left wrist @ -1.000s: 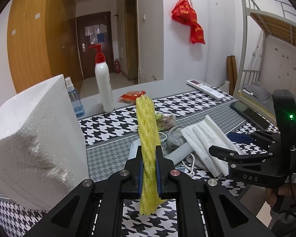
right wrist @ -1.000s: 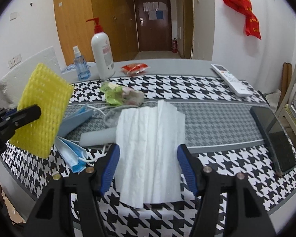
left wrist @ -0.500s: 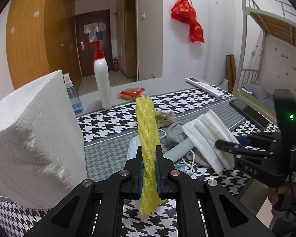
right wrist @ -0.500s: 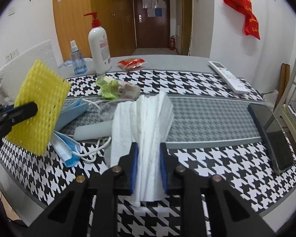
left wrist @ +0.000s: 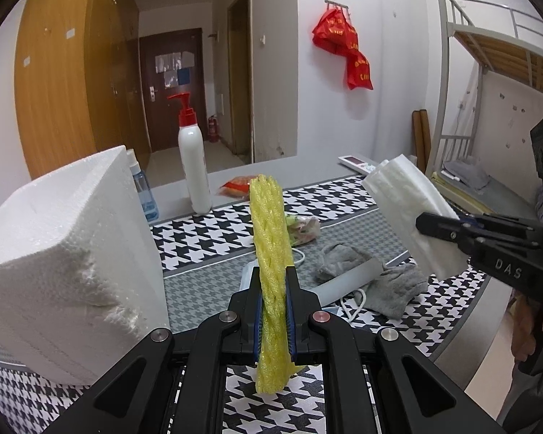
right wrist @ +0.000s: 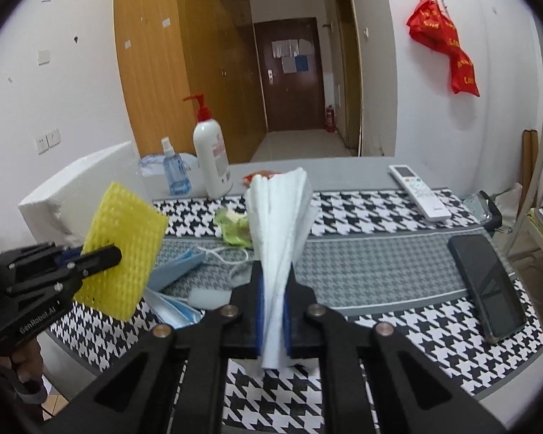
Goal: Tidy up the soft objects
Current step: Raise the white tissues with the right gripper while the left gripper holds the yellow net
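My left gripper (left wrist: pixel 273 289) is shut on a yellow foam net sleeve (left wrist: pixel 269 238), held upright above the table; the sleeve also shows in the right wrist view (right wrist: pixel 123 249). My right gripper (right wrist: pixel 274 289) is shut on a white folded tissue sheet (right wrist: pixel 278 224) and holds it lifted above the table; the sheet shows at the right of the left wrist view (left wrist: pixel 409 209). Grey cloths (left wrist: pixel 391 285), a white foam strip (left wrist: pixel 347 282), blue face masks (right wrist: pixel 177 267) and a crumpled green wrapper (right wrist: pixel 235 228) lie on the houndstooth table.
A large white foam block (left wrist: pixel 65 260) stands at the left. A white pump bottle (right wrist: pixel 211 159), a blue spray bottle (right wrist: pixel 175 173) and a red packet (left wrist: pixel 235 184) stand at the back. A remote (right wrist: pixel 420 191) and a phone (right wrist: pixel 485 282) lie right.
My right gripper closed on the white tissue sheet and lifted it off the table, uncovering the grey cloths. My left gripper kept holding the yellow sleeve, nearly still.
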{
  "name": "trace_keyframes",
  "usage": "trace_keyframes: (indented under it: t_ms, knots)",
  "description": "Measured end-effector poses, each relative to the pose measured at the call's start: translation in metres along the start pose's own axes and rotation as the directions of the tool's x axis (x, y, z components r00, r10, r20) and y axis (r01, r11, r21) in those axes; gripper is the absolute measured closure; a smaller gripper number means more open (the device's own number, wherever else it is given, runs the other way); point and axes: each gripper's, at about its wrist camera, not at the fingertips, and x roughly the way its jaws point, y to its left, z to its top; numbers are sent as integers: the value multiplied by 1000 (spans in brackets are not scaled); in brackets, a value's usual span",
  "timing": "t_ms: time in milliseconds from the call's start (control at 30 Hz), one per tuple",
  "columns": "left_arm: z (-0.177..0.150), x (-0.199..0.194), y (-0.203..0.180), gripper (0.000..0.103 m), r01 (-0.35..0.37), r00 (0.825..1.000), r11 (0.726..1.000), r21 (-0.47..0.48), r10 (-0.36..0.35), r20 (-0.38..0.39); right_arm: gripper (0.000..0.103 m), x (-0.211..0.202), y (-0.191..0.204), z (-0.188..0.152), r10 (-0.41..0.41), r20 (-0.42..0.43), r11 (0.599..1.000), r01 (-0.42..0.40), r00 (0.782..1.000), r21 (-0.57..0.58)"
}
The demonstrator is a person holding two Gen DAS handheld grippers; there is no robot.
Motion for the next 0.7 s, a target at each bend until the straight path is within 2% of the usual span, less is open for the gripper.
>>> trace_keyframes:
  t_ms: [700]
  knots:
    - [9, -25, 3, 92, -9, 998, 1000, 5, 9, 57, 92, -12, 17, 9, 22, 47, 999, -21, 999, -29]
